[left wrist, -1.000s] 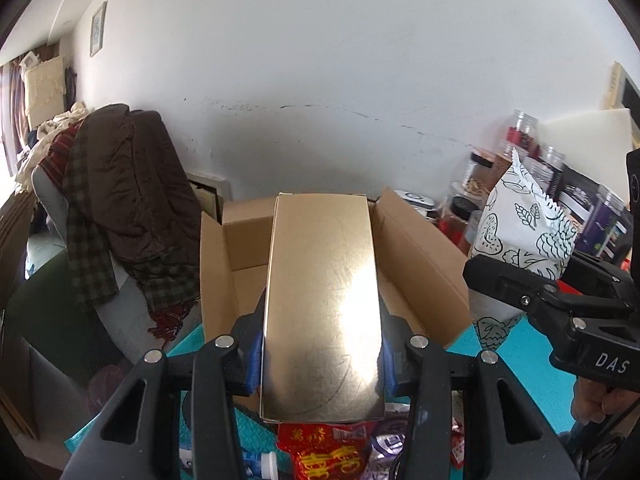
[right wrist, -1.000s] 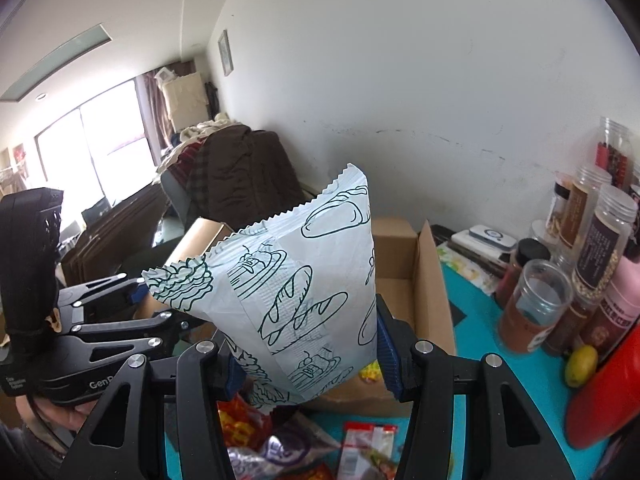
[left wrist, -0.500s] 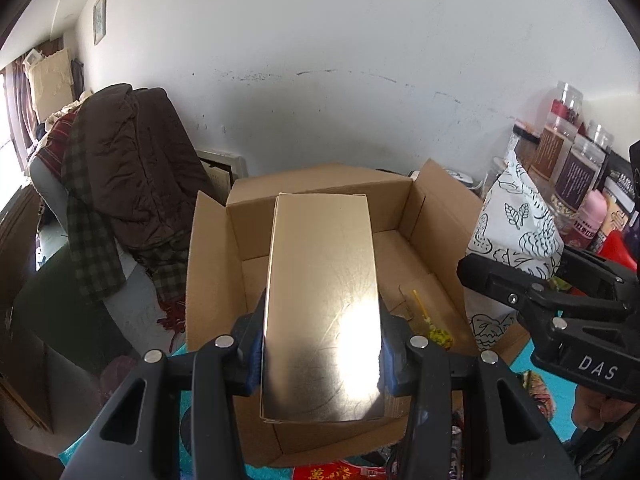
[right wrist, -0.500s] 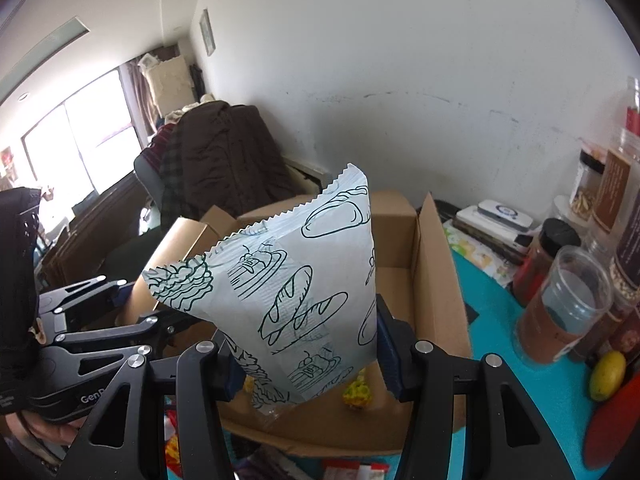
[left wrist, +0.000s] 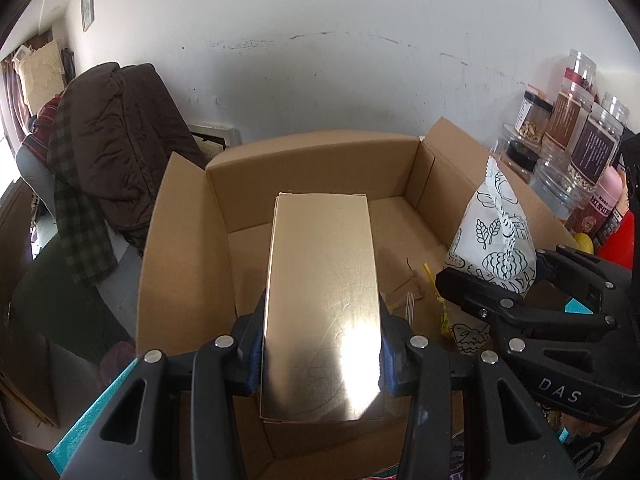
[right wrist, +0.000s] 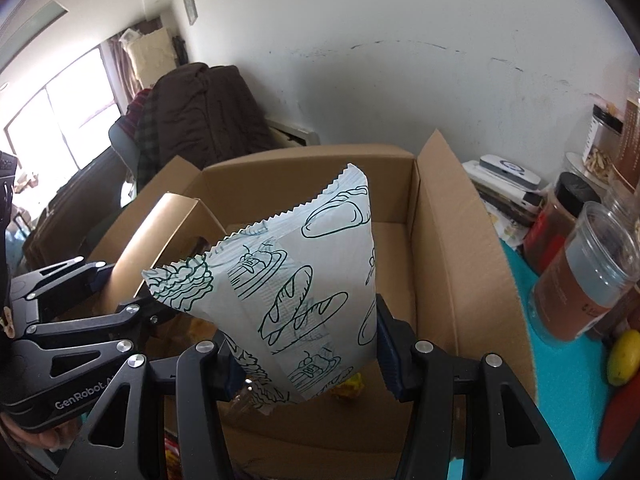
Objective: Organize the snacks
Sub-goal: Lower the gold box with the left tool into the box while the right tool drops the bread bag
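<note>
Here the left gripper (left wrist: pixel 322 354) pinches a glossy gold rectangular box (left wrist: pixel 322 300) over the open corrugated cardboard carton (left wrist: pixel 312 160). Right of it, the right gripper (right wrist: pixel 304 354) clamps a crinkly white paper bag (right wrist: pixel 288 280) printed with green bread drawings, also over the carton.

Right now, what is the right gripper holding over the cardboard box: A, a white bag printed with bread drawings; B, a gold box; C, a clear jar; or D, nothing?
A: the right gripper is closed on the white bag with green bread drawings, above the open cardboard box.

Open box (left wrist: pixel 192 240) floor (flaps upright)
</note>
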{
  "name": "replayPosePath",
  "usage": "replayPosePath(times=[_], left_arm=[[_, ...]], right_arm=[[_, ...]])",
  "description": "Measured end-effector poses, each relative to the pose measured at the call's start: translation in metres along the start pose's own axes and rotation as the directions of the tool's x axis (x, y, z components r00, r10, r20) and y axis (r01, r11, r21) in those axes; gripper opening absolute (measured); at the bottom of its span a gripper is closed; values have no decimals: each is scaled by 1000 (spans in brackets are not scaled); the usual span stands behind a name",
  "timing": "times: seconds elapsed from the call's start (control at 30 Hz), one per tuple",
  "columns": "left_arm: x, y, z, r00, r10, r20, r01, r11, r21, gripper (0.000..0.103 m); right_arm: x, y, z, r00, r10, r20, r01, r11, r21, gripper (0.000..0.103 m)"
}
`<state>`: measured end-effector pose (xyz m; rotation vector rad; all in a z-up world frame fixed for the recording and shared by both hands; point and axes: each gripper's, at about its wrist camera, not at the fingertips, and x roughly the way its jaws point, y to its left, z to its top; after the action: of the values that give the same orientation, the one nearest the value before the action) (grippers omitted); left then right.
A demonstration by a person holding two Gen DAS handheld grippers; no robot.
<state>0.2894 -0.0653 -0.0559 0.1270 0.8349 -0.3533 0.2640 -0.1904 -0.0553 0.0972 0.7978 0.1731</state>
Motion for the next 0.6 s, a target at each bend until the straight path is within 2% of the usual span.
replayPosePath(times=[0.4, 0.6], left_arm=[[13, -2, -1, 996, 60, -69, -59, 998, 19, 44], [7, -2, 1, 993, 93, -71, -91, 996, 21, 46]], right_arm=[[11, 5, -4, 998, -31, -56, 28, 998, -50, 53], [9, 6, -5, 998, -24, -65, 21, 999, -44, 58]])
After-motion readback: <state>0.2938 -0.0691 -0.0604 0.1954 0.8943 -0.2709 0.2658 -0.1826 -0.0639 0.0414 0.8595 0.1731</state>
